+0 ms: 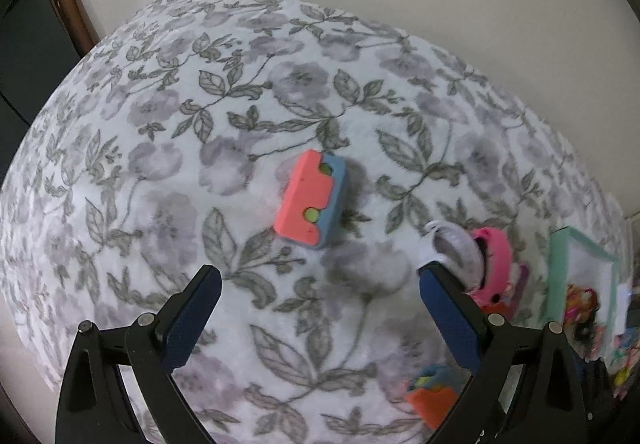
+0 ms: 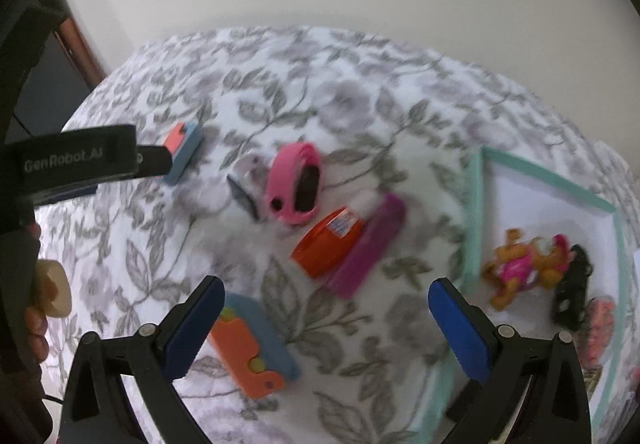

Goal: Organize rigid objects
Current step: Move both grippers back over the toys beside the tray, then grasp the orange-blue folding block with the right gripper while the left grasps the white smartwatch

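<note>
A coral-and-blue foam block (image 1: 311, 199) lies on the floral cloth just ahead of my open, empty left gripper (image 1: 320, 276); it also shows in the right wrist view (image 2: 183, 150). A pink band (image 2: 294, 185), a white band (image 2: 250, 173), an orange bottle (image 2: 328, 242) and a purple bar (image 2: 370, 244) lie mid-table. A second orange-and-blue block (image 2: 250, 344) lies by the left finger of my open, empty right gripper (image 2: 326, 286). A mint-rimmed white tray (image 2: 474, 211) at right holds small toys (image 2: 524, 264).
The left gripper's body (image 2: 80, 159) reaches in from the left in the right wrist view. A white wall stands behind the round table. A dark wooden frame (image 1: 68, 3) is at the far left. The tray also shows in the left wrist view (image 1: 560, 268).
</note>
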Available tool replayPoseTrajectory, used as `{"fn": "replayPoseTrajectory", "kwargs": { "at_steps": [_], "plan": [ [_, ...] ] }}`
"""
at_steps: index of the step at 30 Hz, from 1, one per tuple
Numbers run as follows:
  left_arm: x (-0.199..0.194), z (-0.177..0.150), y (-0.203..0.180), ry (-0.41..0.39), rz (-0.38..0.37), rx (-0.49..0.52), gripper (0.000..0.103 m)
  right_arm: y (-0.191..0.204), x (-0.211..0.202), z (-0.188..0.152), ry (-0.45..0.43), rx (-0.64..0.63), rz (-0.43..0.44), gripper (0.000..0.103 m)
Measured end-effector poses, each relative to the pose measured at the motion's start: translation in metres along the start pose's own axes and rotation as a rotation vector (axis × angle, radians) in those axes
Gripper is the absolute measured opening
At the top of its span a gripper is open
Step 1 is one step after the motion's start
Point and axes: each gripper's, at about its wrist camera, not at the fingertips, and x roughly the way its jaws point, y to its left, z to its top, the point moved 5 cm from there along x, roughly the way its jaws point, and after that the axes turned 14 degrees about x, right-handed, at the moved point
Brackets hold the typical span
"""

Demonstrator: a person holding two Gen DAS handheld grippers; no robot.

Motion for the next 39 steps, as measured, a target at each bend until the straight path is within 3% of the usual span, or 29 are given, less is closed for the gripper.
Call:
{"fn": "replayPoseTrajectory", "kwargs": {
  "at_steps": [14, 23, 39],
  "plan": [
    [0.011, -0.001, 0.010, 0.023, -0.020, -0.020, 0.100, 0.028, 0.028, -0.031, 0.135, -0.100, 0.033, 0.103],
    [0.013, 0.000, 0.007, 0.022, -0.035, -0.028, 0.100, 0.032, 0.044, -0.045, 0.156, -0.145, -0.027, 0.103],
    [0.022, 0.005, -0.021, 0.010, -0.219, -0.083, 0.099, -0.010, 0.045, -0.029, 0.132, -0.085, -0.101, 0.103]
  ]
}}
